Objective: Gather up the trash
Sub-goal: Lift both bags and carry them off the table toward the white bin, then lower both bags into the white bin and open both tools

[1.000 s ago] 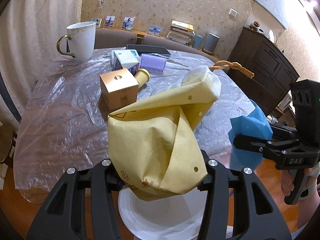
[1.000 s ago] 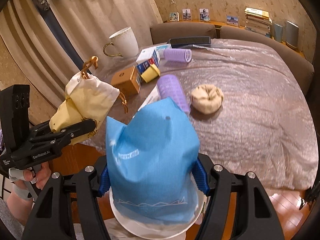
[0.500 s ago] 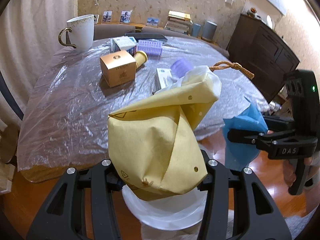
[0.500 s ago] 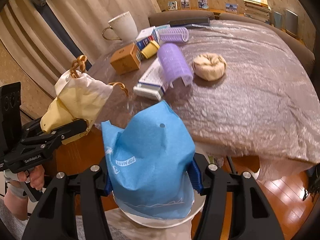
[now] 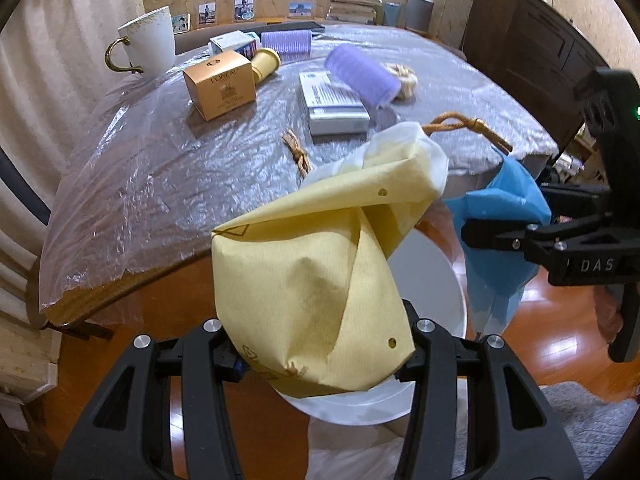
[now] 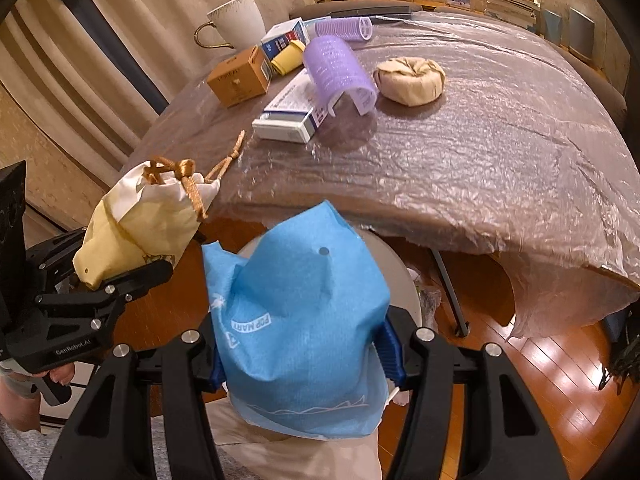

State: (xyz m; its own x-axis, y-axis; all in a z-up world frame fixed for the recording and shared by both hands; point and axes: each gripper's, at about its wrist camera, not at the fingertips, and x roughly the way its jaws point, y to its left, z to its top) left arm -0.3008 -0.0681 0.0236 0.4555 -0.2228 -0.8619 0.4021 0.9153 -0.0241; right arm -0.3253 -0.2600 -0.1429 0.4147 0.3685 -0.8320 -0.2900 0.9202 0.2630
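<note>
Jaws: left gripper [image 5: 316, 344] clamps my yellow paper bag [image 5: 320, 284], right gripper [image 6: 304, 356] the blue paper bag [image 6: 300, 328], both above the white bin [image 5: 436, 276] (handles dangling). I'd centre each before releasing.

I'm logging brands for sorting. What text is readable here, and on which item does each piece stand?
"POP MART": blue bag.
"L'OREAL": tan box; smaller print unreadable.
"DAS": right tongs body.
"GenRobot.AI": left tongs body.
White flat box print: too small.
Yellow bag markings: unreadable.
</note>
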